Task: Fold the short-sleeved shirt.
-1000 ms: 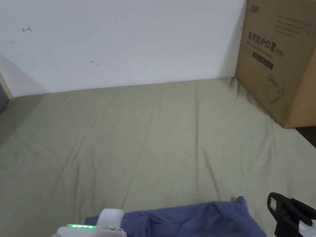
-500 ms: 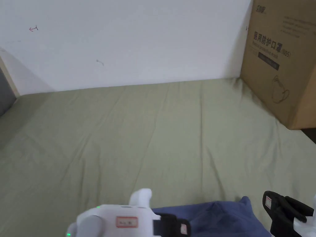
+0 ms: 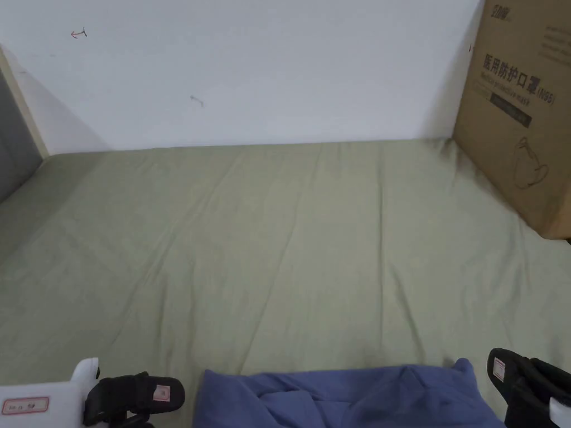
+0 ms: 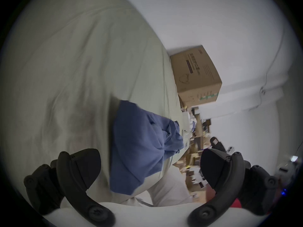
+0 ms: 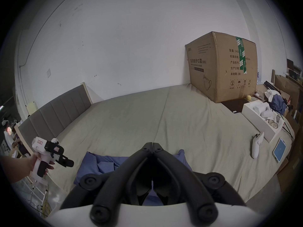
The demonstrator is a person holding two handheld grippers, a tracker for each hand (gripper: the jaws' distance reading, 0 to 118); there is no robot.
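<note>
A crumpled blue short-sleeved shirt (image 3: pixel 346 397) lies bunched at the near edge of a bed with an olive-green sheet (image 3: pixel 290 239). My left gripper (image 3: pixel 151 402) hovers just left of the shirt, apart from it. In the left gripper view its jaws (image 4: pixel 148 166) stand wide open, with the shirt (image 4: pixel 139 145) farther off beyond them. My right gripper (image 3: pixel 510 370) sits off the shirt's right corner. The right gripper view has its jaws (image 5: pixel 152 145) closed tip to tip above the shirt (image 5: pixel 105 163), with nothing seen pinched. A hand holds the left gripper (image 5: pixel 63 155) there.
A big cardboard box (image 3: pixel 524 111) stands at the bed's far right against the white wall. On the right side of the bed lie a white controller (image 5: pixel 256 144), a tablet (image 5: pixel 279 149) and a white box (image 5: pixel 262 120). A grey headboard (image 5: pixel 54 114) runs along the left.
The left gripper has swung from in front of the shirt out to its left. The right gripper has hardly moved. The head camera has shifted, so the whole scene sits differently.
</note>
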